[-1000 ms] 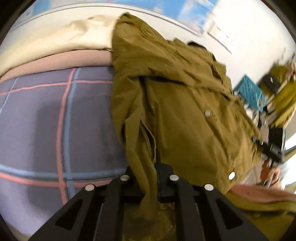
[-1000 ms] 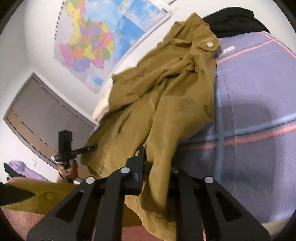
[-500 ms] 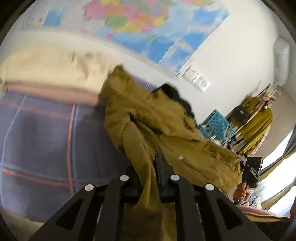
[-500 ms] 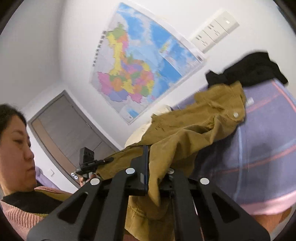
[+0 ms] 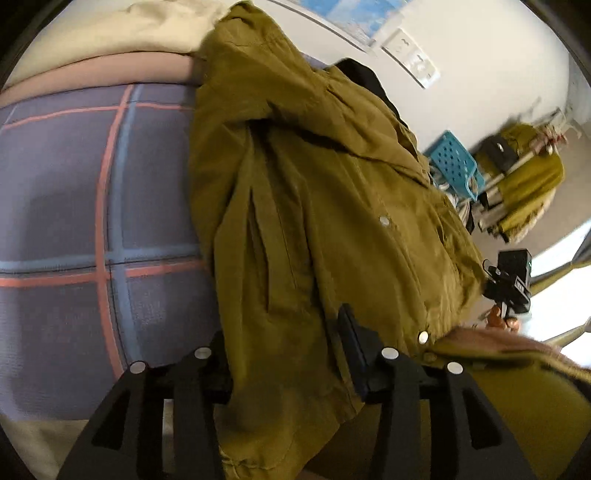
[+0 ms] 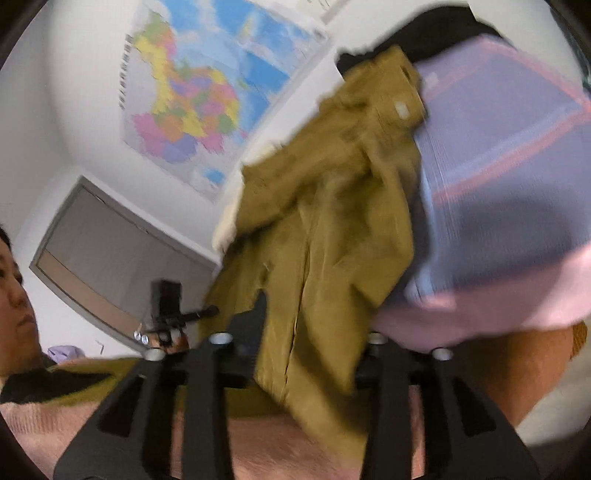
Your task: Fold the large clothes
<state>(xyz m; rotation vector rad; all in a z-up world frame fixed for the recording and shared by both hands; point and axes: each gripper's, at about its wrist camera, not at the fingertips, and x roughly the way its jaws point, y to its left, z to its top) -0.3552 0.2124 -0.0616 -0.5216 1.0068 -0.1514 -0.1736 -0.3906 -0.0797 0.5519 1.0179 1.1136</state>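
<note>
The olive-brown jacket [image 5: 314,206] lies on the bed's plaid blanket [image 5: 92,192], one end up by the cream pillow [image 5: 122,29], its hem hanging over the near bed edge. Its long axis runs from the pillow end toward the person, so it stretches straight ahead of both tools.

The left hand-held gripper [image 5: 284,354] has its jaws opening; hem cloth still drapes between them, but the pads look clear of it. The right hand-held gripper [image 6: 299,332] is likewise opening, with a loose flap of the jacket [image 6: 332,221] hanging between the jaws and apparently unpinched, though that view is smeared by motion blur, so contact is hard to rule out.

Both grippers sit at the hem end, about equally near; any fold would likely carry the hem toward the pillow.

The left view shows the snap buttons [image 5: 384,220], a blue basket [image 5: 458,166] beyond the jacket, and the right tool at the far hem corner. Only the right view shows the wall map [image 6: 207,96] and the blanket's pink border [image 6: 480,306] at the bed edge.
</note>
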